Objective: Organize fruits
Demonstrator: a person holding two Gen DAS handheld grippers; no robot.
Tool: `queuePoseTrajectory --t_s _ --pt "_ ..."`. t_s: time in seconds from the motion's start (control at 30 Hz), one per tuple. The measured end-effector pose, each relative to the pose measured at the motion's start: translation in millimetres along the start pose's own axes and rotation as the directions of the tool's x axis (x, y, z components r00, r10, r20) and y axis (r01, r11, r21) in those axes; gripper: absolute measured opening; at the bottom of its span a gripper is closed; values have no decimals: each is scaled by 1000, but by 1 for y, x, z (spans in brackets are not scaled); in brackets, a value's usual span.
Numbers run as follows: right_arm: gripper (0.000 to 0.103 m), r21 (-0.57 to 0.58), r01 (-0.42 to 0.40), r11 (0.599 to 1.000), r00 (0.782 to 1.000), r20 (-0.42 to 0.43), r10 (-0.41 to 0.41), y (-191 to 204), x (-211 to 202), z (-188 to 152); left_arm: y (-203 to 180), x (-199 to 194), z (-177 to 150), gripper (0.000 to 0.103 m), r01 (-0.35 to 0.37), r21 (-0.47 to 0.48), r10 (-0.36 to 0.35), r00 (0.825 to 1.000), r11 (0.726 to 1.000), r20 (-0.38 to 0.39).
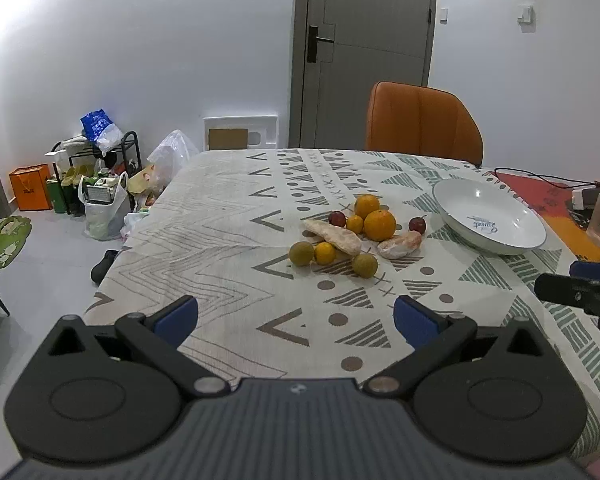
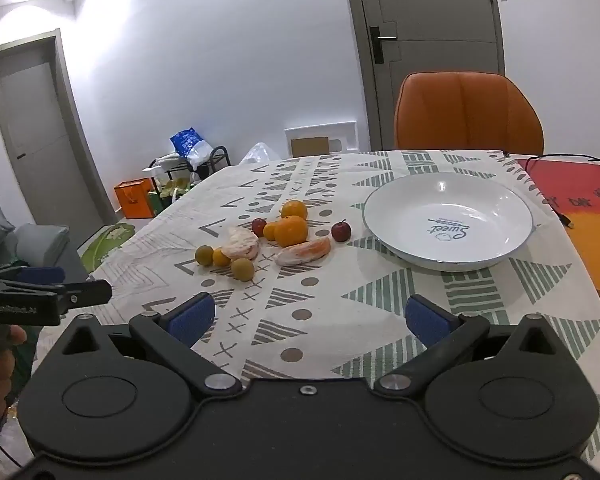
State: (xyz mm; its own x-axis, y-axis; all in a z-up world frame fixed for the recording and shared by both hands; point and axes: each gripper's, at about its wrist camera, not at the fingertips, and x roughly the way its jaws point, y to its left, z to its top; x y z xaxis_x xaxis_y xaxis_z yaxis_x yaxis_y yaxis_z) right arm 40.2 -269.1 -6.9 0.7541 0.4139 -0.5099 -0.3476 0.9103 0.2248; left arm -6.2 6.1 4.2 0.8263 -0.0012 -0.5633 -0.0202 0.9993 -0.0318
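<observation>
Left gripper and right gripper, jaws spread wide and empty, above the patterned-cloth table. A cluster of oranges, red and green round fruits and peeled segments lies at frame centre. The white round ceramic bowl stands just right of it, holding nothing.

An orange chair is standing at the table's far edge, upper right of centre in the left wrist view, and a grey door is showing shut behind it. A patterned tablecloth is covering the table. At the left, an orange paper bag is sitting on the floor beside a cluttered black rack. A black cable is trailing along the right edge.
</observation>
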Motion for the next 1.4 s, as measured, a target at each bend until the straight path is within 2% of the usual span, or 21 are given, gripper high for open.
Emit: queuePoseTrajectory --t_s 1.4 --pt "103 -21 13 1000 1000 23 -12 1 -12 0 -5 -14 5 103 28 -1 -28 999 1000 29"
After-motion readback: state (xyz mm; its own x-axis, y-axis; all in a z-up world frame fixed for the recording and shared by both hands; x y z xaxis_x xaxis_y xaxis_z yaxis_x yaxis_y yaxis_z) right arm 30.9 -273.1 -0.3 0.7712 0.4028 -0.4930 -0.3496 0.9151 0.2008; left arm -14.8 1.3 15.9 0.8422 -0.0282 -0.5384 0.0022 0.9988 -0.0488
